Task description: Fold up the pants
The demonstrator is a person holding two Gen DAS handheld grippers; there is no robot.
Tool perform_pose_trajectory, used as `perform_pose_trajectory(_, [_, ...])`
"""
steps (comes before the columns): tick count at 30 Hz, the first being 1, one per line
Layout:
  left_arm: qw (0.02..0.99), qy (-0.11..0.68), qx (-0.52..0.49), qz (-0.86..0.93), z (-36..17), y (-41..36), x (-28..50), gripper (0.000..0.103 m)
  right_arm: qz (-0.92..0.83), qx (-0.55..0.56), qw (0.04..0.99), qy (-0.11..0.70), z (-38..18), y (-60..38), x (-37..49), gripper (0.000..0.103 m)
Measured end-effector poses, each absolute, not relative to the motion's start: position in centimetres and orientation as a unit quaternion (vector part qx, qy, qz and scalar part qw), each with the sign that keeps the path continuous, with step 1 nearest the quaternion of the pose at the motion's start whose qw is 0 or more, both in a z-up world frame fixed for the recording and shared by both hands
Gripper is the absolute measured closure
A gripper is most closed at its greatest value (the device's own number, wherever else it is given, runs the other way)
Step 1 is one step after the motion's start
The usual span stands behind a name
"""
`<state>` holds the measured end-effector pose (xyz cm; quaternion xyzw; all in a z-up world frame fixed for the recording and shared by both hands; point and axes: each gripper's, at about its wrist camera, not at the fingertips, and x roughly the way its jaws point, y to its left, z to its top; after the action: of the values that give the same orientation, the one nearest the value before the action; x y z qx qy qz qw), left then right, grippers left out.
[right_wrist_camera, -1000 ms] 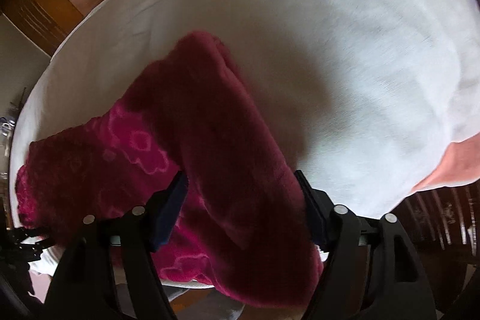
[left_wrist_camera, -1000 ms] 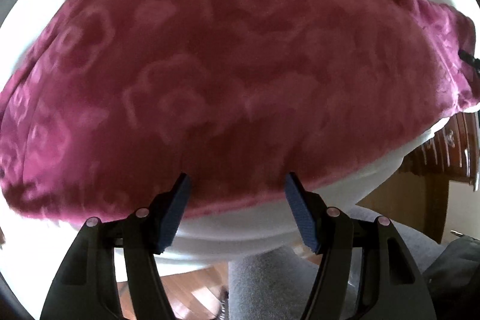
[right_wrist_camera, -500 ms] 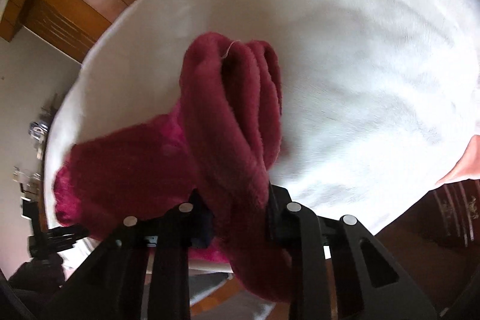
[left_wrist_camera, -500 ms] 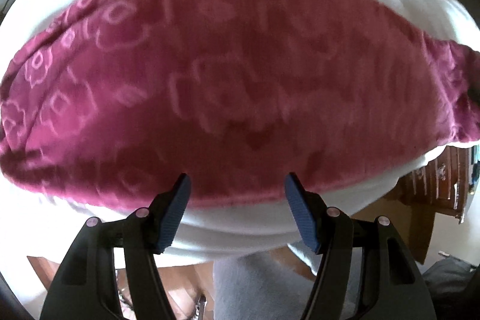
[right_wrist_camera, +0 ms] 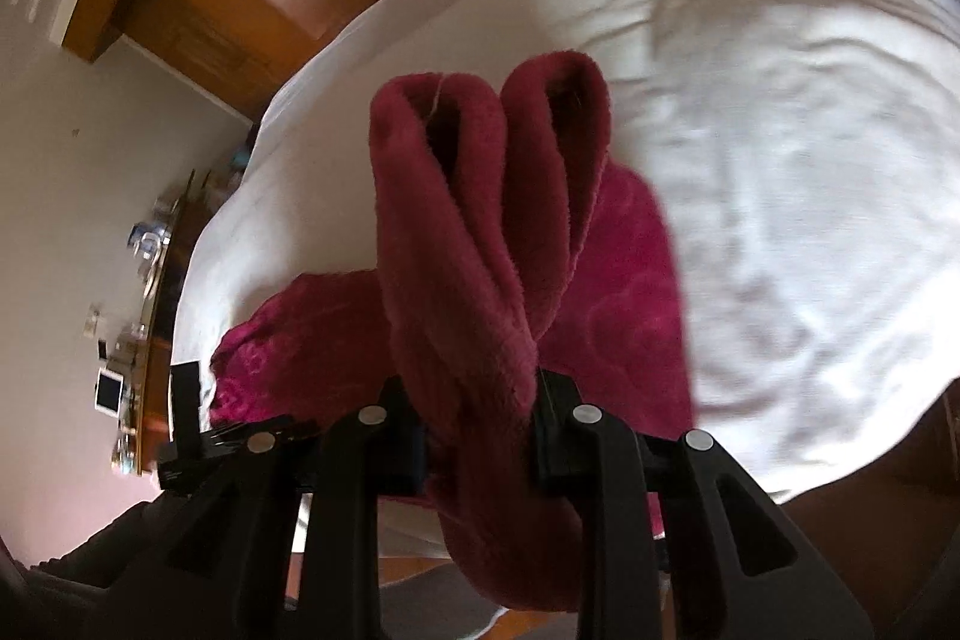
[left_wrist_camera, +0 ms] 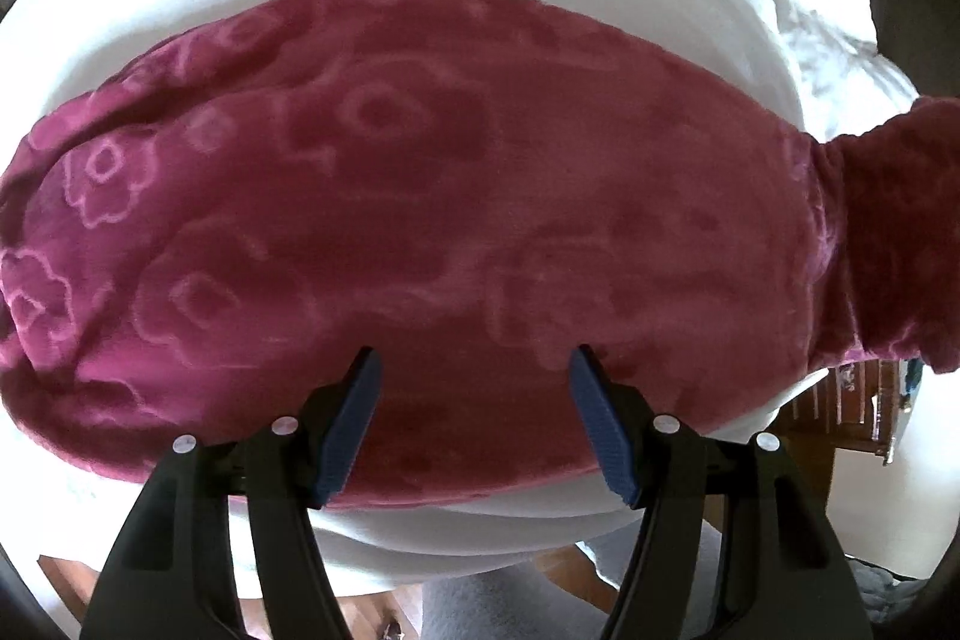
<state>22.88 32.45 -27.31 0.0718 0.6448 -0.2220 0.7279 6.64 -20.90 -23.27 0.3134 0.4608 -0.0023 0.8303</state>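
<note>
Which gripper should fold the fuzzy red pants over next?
Right. The right gripper already pinches the pants by the two cuffs, lifted off the white bed. The left gripper is open, holding nothing.

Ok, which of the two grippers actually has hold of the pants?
The right gripper: it is shut on the bunched cuffs of the pants. The left gripper is open, gripping nothing.
</note>
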Motion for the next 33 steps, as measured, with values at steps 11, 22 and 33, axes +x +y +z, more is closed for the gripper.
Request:
perform_pose_trajectory(11, [0.731,0.651,0.032,-0.203,-28.3,37.8,25.3,0.038,0.054,0.288,0.800,0.524,-26.7,-7.9,15.4,0.078])
perform_pose_trajectory(22, [0.730,0.661,0.001,-0.173,-28.8,43.1,25.6,0.038,0.053,0.210,0.763,0.609,-32.8,0.2,20.8,0.070])
perform_pose_trajectory(33, [0.734,0.657,-0.001,-0.172,-28.0,42.7,26.1,0.038,0.158,0.166,0.762,0.606,-31.7,5.3,21.0,0.055])
